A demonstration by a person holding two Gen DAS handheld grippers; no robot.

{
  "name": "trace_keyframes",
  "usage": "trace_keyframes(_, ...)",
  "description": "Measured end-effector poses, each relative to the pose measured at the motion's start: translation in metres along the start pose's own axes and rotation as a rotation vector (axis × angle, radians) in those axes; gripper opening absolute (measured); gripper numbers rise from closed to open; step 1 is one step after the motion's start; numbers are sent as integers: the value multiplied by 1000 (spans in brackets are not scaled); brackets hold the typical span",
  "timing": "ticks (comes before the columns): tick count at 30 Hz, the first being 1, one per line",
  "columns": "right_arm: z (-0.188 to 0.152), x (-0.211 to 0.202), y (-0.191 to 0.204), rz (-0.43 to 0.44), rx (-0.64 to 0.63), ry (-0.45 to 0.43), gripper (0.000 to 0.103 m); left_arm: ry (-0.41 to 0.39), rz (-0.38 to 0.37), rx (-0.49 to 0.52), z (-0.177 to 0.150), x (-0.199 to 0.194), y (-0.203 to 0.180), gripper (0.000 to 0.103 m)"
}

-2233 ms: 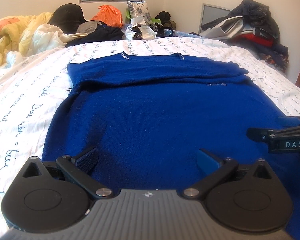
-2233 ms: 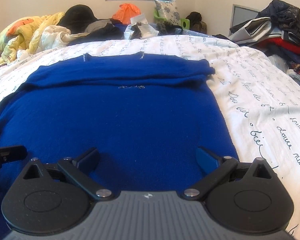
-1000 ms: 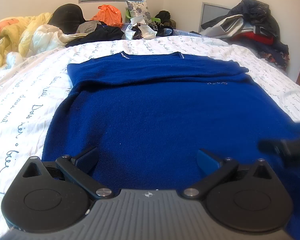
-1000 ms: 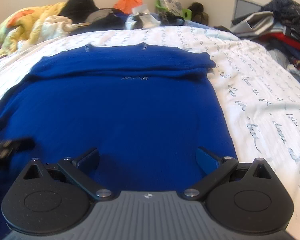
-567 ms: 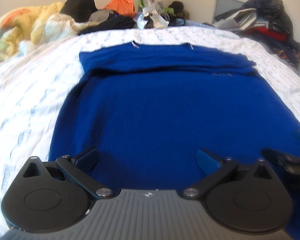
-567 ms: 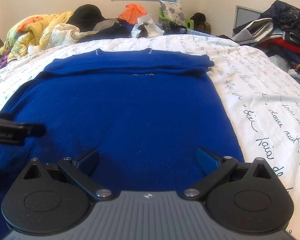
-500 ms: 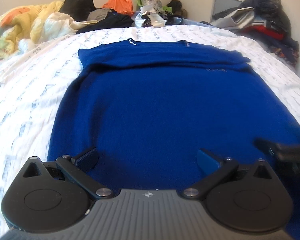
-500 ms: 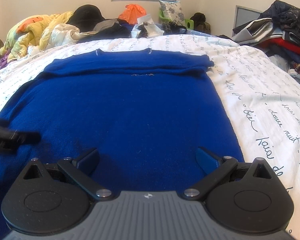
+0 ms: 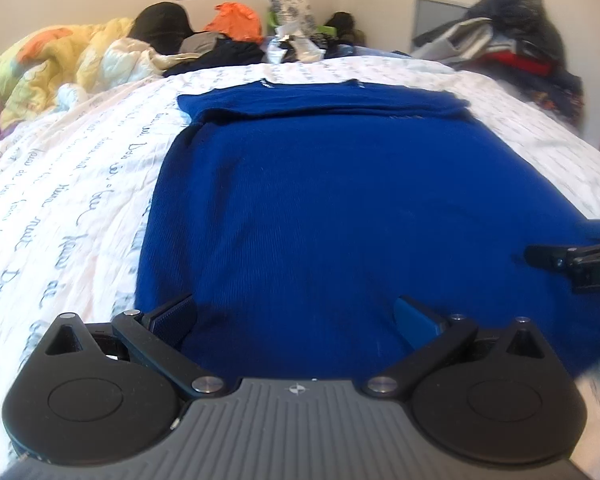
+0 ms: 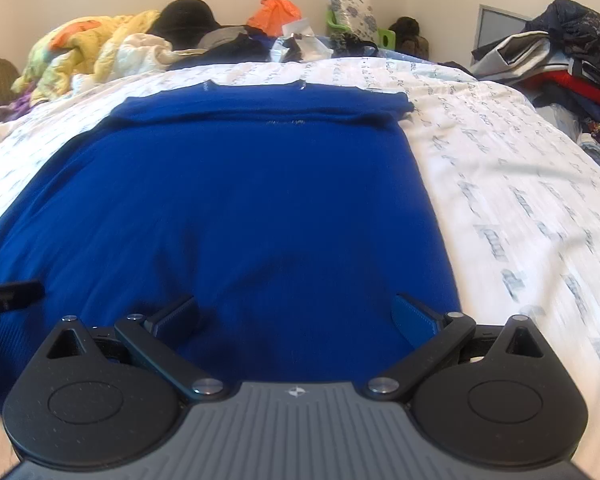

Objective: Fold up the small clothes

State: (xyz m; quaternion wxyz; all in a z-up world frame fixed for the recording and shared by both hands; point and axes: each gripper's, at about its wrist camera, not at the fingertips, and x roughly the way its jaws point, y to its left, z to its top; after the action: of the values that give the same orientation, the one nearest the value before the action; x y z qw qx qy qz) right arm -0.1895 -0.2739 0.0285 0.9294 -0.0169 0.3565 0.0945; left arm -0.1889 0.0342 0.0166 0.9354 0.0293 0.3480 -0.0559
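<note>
The left gripper [image 9: 294, 316] had its jaws spread wide apart over the near hem of the blue sweater [image 9: 340, 208], and the right gripper [image 10: 296, 316] likewise had its jaws wide apart, gripping nothing, above the same hem toward the garment's right edge. The sweater lay flat on the bed [image 10: 520, 184], on a white sheet with script lettering, its far end folded over into a band, while 2 heaps of clothes [image 10: 560, 64] and a yellow quilt [image 9: 52, 64] sat beyond

Sweater [image 9: 340, 200] lies on bedsheet [image 9: 80, 200], clothes pile [image 10: 220, 36] behind it.
</note>
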Motion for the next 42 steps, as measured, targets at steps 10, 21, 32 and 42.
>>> trace_keyframes(10, 4, -45, -106, 370, 479, 151, 103, 113, -245, -378, -15, -38, 77, 103)
trace_keyframes(21, 3, -20, -153, 575, 621, 367, 102, 293, -692, -797, -35, -13, 122, 96)
trace_keyframes(32, -13, -30, -157, 502, 581, 428, 15, 341, -563, -769, -39, -12, 133, 19)
trace_keyframes(42, 9, -30, -170, 647, 730, 212, 5, 219, -631, -647, 20, -22, 135, 3)
